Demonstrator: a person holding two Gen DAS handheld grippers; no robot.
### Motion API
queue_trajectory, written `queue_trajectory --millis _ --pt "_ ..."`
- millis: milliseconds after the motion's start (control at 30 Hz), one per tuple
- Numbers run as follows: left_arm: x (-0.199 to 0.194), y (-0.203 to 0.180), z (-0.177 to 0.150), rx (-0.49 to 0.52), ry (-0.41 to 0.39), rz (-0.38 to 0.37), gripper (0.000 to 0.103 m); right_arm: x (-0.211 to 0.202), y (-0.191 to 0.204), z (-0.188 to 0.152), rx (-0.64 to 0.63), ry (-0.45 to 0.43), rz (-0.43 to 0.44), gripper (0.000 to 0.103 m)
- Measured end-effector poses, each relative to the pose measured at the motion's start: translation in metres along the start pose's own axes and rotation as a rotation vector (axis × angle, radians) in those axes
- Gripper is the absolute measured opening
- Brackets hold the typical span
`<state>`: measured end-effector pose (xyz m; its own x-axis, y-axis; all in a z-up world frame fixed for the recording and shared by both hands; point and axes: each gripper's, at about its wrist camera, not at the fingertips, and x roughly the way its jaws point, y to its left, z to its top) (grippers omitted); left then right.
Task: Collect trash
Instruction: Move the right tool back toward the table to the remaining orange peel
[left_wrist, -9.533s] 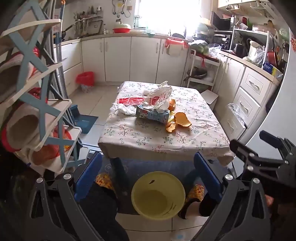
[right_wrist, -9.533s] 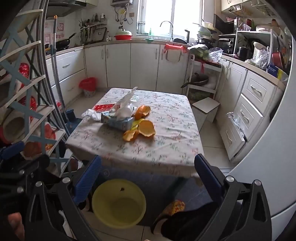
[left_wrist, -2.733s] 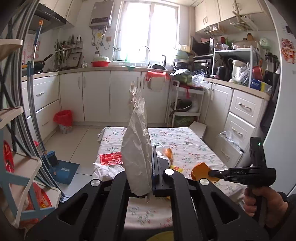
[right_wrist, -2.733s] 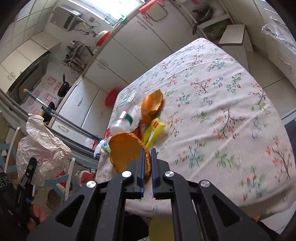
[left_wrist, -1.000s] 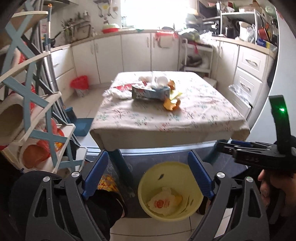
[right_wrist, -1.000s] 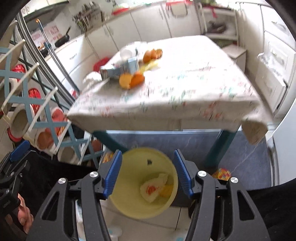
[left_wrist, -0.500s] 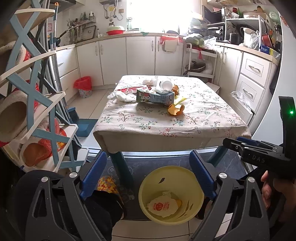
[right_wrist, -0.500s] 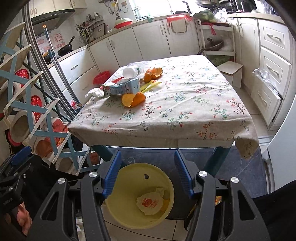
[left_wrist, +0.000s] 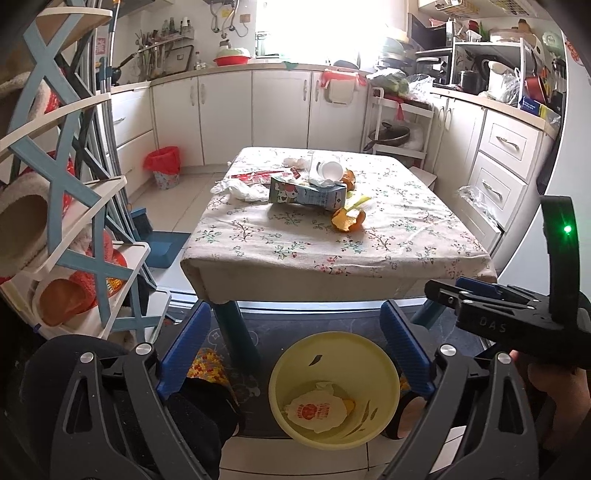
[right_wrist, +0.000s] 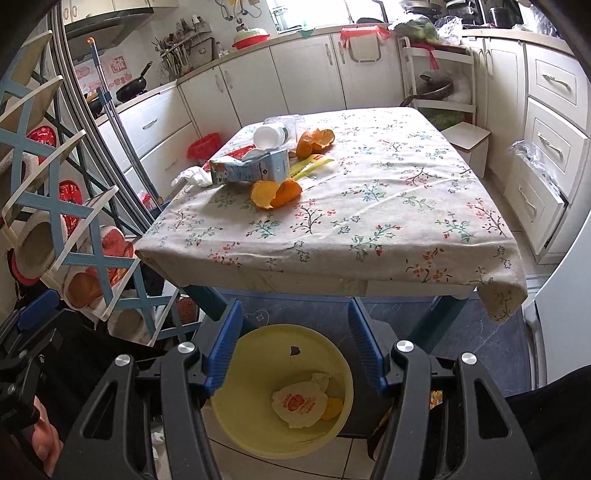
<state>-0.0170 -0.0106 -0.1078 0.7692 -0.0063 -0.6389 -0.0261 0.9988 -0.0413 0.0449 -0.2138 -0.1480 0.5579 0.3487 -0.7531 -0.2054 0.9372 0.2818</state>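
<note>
Both grippers hang over the yellow bin (left_wrist: 334, 391) on the floor at the near edge of the table (left_wrist: 332, 251). Left gripper (left_wrist: 295, 350) – jaws wide apart, nothing between the blue pads. Right gripper (right_wrist: 293, 347) – jaws also spread, empty, bin rim showing between them.

In the bin: a crumpled white wrapper (right_wrist: 300, 404) with a red print, and an orange peel (right_wrist: 332, 406) just beside it on the right.

On the floral cloth, far-left part of the table, trash lies in a cluster: a blue carton (right_wrist: 251, 168) on its side, a white-capped bottle (right_wrist: 271, 136) leaning on it from behind, a yellow packet (right_wrist: 314, 166) to its right. One peel (right_wrist: 275, 194) sits just near of the carton, another (right_wrist: 314, 142) far of it. Crumpled tissue (left_wrist: 245, 190) hangs at the left edge, with a red wrapper (left_wrist: 258, 176) beyond it.

Left of the table stands a blue-and-white rack (left_wrist: 55, 184).
</note>
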Motion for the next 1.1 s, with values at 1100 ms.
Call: queue_trajectory --millis 1100 --pt "0.050 0.031 0.062 -0.040 -0.016 0.039 0.091 0.063 0.008 0.058 0.012 0.060 -0.007 0.058"
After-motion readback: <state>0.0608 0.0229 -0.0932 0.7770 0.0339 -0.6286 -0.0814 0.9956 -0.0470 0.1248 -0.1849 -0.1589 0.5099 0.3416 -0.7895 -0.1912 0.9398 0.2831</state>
